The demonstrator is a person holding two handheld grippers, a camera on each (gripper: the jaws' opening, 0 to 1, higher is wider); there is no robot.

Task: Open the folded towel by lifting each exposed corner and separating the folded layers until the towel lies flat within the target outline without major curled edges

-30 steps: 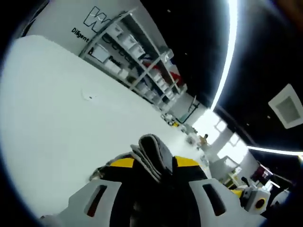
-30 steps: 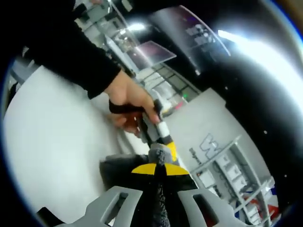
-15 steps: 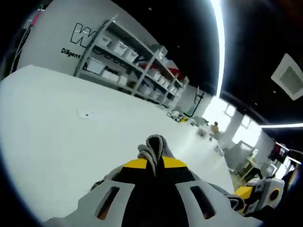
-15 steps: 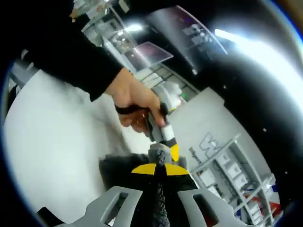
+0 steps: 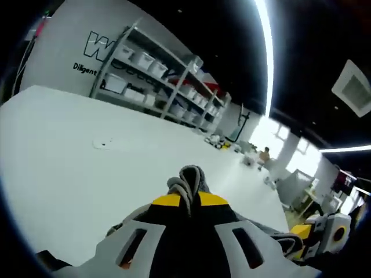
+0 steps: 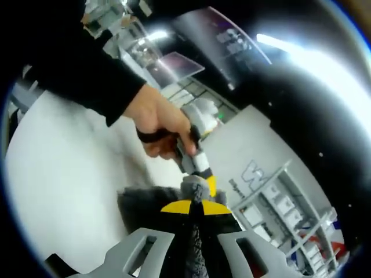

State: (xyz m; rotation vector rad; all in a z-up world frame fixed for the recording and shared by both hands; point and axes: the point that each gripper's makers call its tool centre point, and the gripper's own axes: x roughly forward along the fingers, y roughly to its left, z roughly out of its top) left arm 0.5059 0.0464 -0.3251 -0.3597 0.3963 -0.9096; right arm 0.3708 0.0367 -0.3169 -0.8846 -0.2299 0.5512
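Observation:
A grey towel [image 5: 186, 181] bunches up between the yellow-tipped jaws of my left gripper [image 5: 189, 200], which is shut on it above the white table [image 5: 69, 174]. In the right gripper view the same grey towel [image 6: 145, 202] hangs to the left of my right gripper [image 6: 193, 205], also shut on its edge. Just beyond those jaws, the other gripper [image 6: 200, 165] is held by a person's hand [image 6: 156, 119] in a black sleeve, and the towel spans the short gap between the two grippers. The other gripper [image 5: 322, 234] shows at the lower right of the left gripper view.
Shelving racks [image 5: 156, 81] with white bins line the far wall behind the table. A small dark mark [image 5: 104, 144] lies on the tabletop. Bright ceiling strip lights [image 5: 268, 52] run overhead. The white table [image 6: 64, 174] spreads out to the left in the right gripper view.
The left gripper view has levelled and risen slightly, so the table looks flatter. In the right gripper view the hand with the other gripper has lifted a little; both stay shut on the towel.

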